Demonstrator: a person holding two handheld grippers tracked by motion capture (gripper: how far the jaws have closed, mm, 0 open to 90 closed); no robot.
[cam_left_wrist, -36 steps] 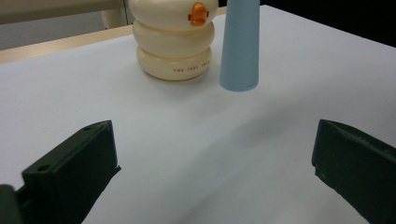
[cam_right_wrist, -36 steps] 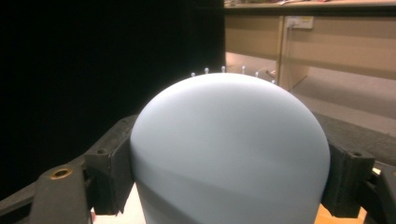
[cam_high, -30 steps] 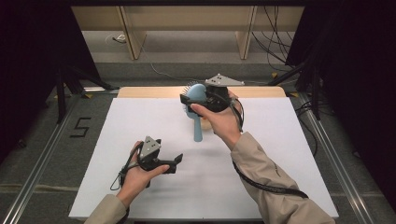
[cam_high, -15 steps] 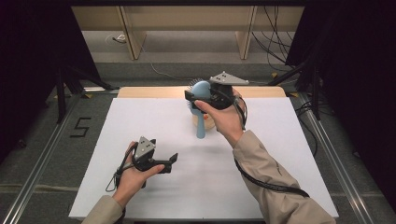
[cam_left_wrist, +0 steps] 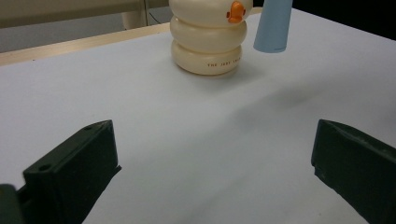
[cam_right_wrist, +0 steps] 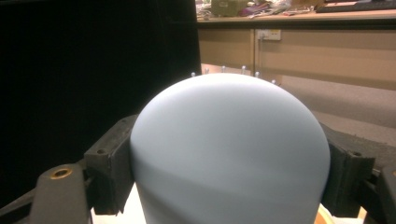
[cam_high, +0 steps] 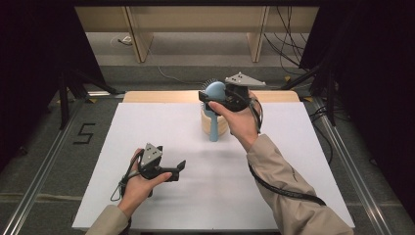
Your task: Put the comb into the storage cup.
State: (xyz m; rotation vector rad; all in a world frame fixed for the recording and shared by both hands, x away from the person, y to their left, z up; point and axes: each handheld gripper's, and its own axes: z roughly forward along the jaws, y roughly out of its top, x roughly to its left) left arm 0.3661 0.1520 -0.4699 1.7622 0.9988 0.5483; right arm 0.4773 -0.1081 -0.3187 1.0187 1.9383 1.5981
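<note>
- Pale blue hairbrush clamped by its head in the right gripper, handle hanging down just in front of the cream ringed holder, clear of the white table.
- From the right gripper view, both jaws pressed on the rounded back of the head, bristle tips peeking over the top.
- Left gripper idling well short of the holder, jaws spread wide, nothing between them.
- Carrying step, by the look of it.
- Next up, probably: handle lined over the holder's mouth, then straight down, no tilt.
</note>
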